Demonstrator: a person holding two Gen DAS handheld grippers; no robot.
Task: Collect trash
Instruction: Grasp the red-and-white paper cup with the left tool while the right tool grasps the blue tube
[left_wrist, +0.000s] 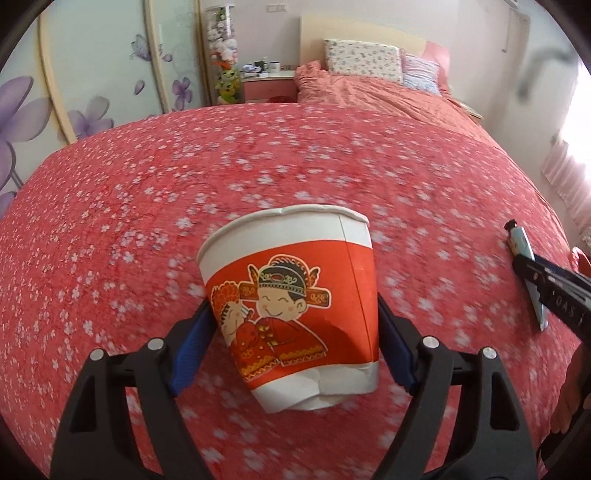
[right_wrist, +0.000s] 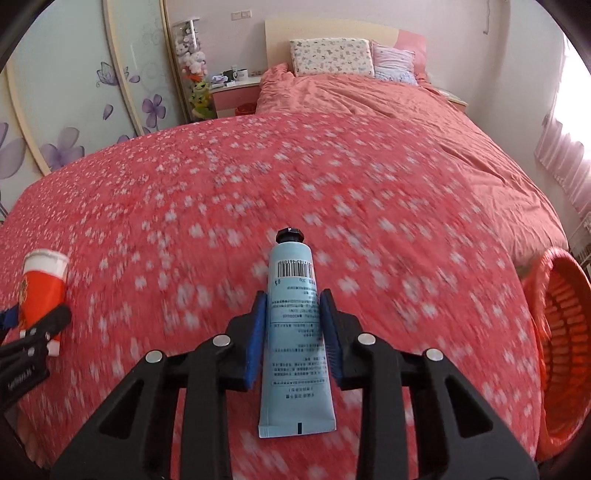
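My left gripper (left_wrist: 293, 314) is shut on a red and white paper cup (left_wrist: 291, 306) with a cartoon print, held upright above the red flowered bedspread (left_wrist: 258, 166). The cup's base is crumpled. My right gripper (right_wrist: 293, 299) is shut on a pale blue tube (right_wrist: 293, 332) with a black cap, cap pointing away. The cup also shows at the left of the right wrist view (right_wrist: 42, 291), and the tube at the right of the left wrist view (left_wrist: 526, 266). An orange slatted basket (right_wrist: 565, 354) stands at the bed's right side.
The bed runs away to pillows (right_wrist: 330, 57) and a headboard. A pink nightstand (right_wrist: 236, 94) with small items and a column of plush toys (right_wrist: 194, 70) stand at the far left. A wardrobe with purple flowers (left_wrist: 22, 110) lines the left wall. Curtains (right_wrist: 565, 162) hang at right.
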